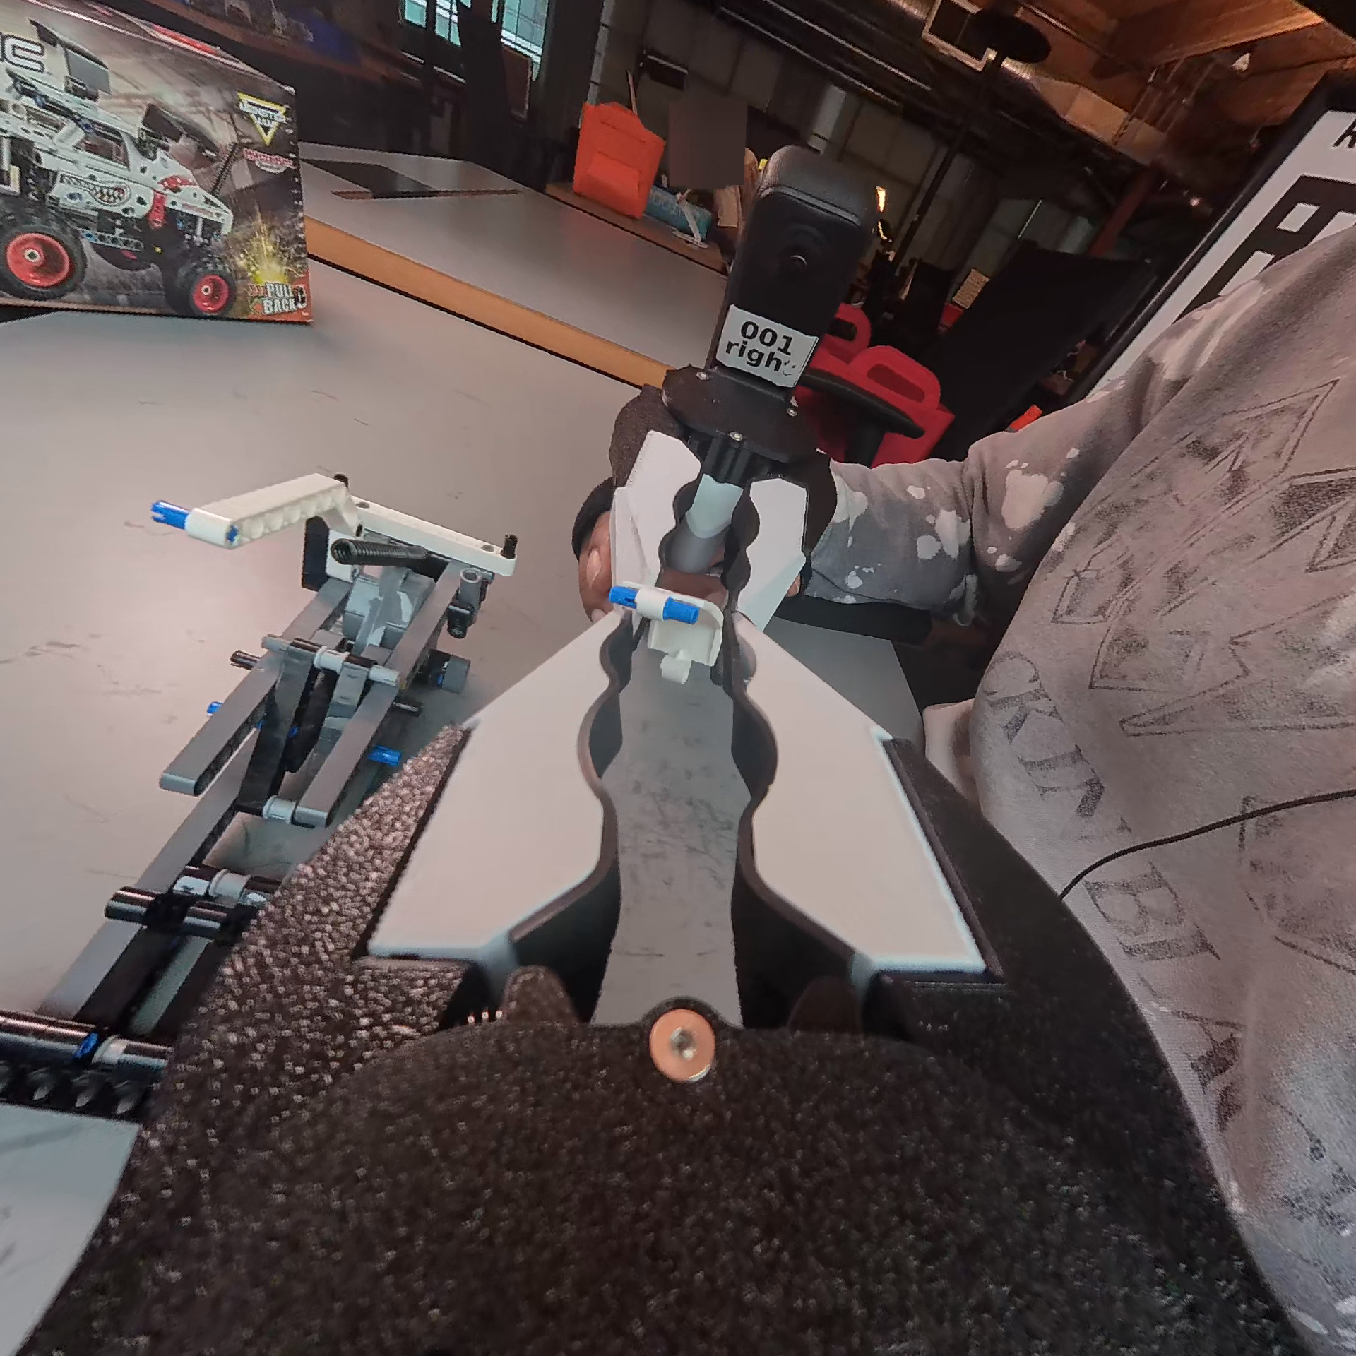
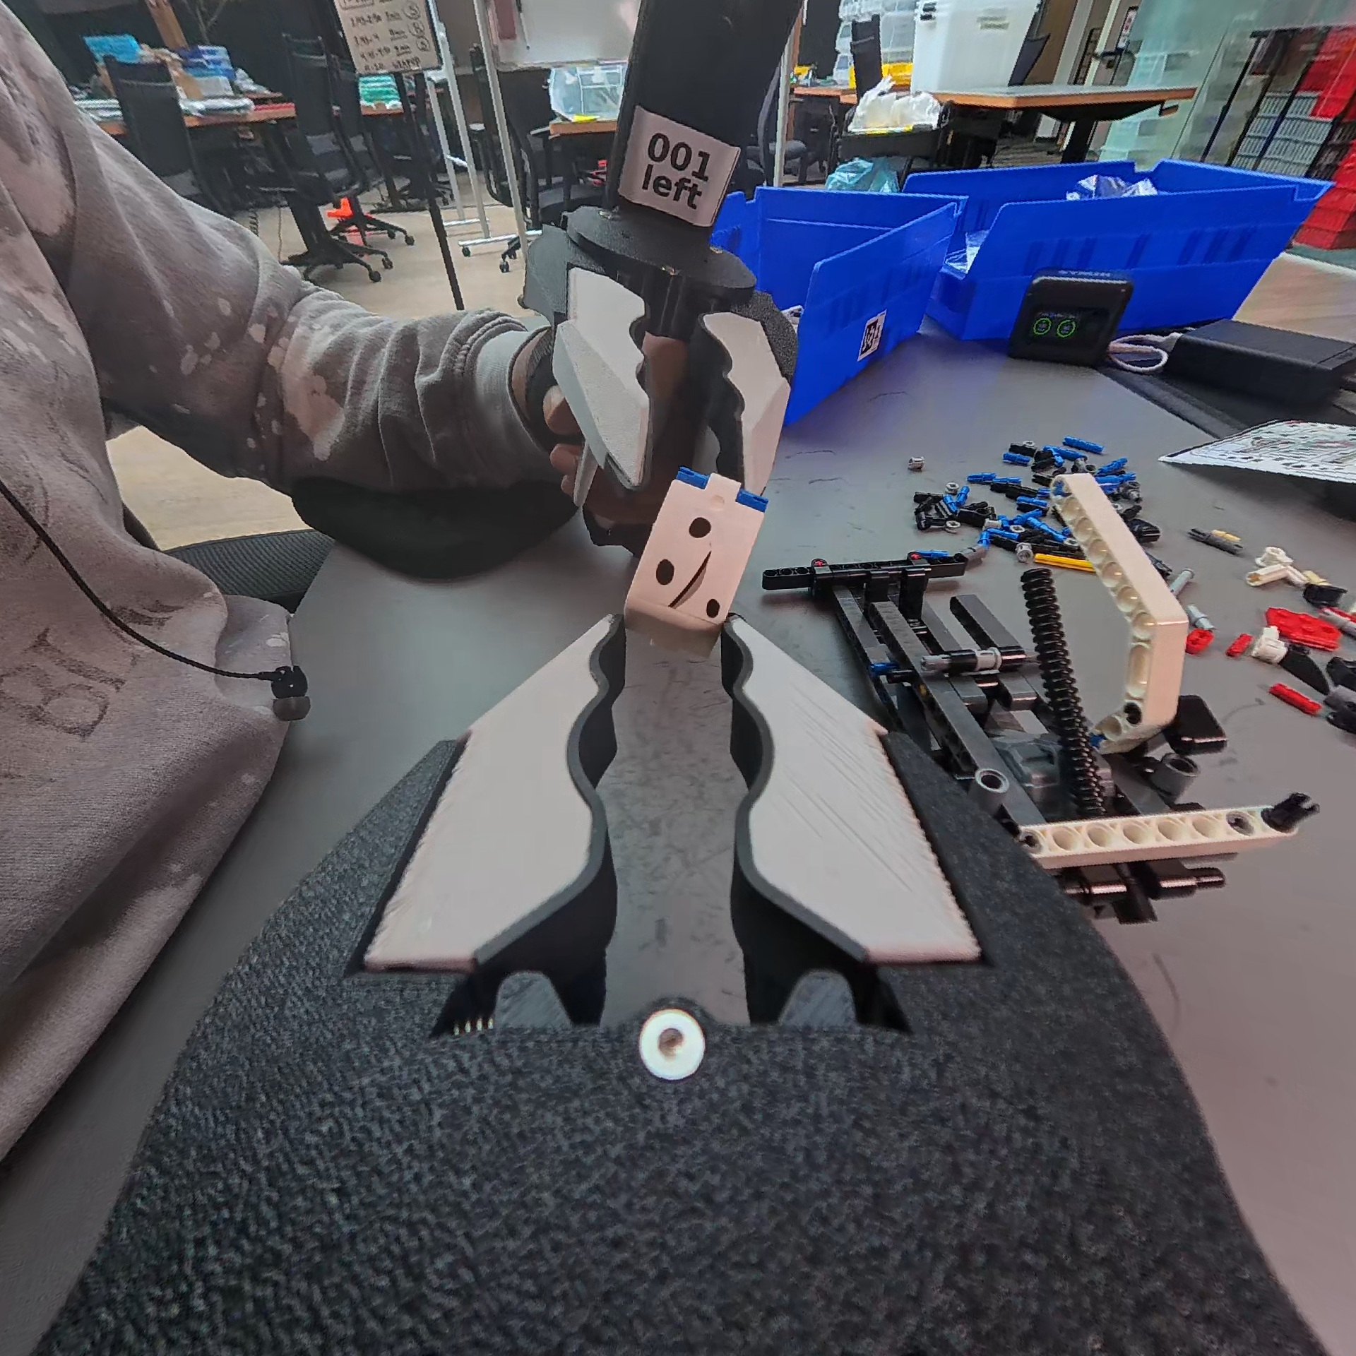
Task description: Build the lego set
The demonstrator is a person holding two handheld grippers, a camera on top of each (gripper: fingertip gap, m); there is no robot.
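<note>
Landmark: the partly built chassis (image 2: 1027, 734), black and grey beams with a white bent frame and a black coil spring on top, lying flat on the grey table (image 2: 440, 660). The task's piece, a white panel with black spots (image 2: 690, 565) and blue pins along its upper edge, is held in the air beside the chassis, on the side toward the person's grey sweatshirt (image 1: 1174, 660) and clear of the table. The right gripper (image 2: 671, 631) is closed down to a narrow gap, and the panel's lower edge fills that gap, touching both fingertips. The left gripper (image 1: 675, 631) faces it from the other side and is drawn in just as narrowly. Its tips flank the same panel, which touches at least one finger. Whether the left one truly clamps it, I cannot tell. Both grippers meet tip to tip at the panel. Beyond the chassis, away from the person, a scatter of loose parts (image 2: 1064, 499), black, blue, red and white, lies on the table. Farther off still stand blue bins (image 2: 1101, 242) and a small black device with a screen (image 2: 1071, 315). The set's box (image 1: 147, 161) stands off one end of the chassis.
</note>
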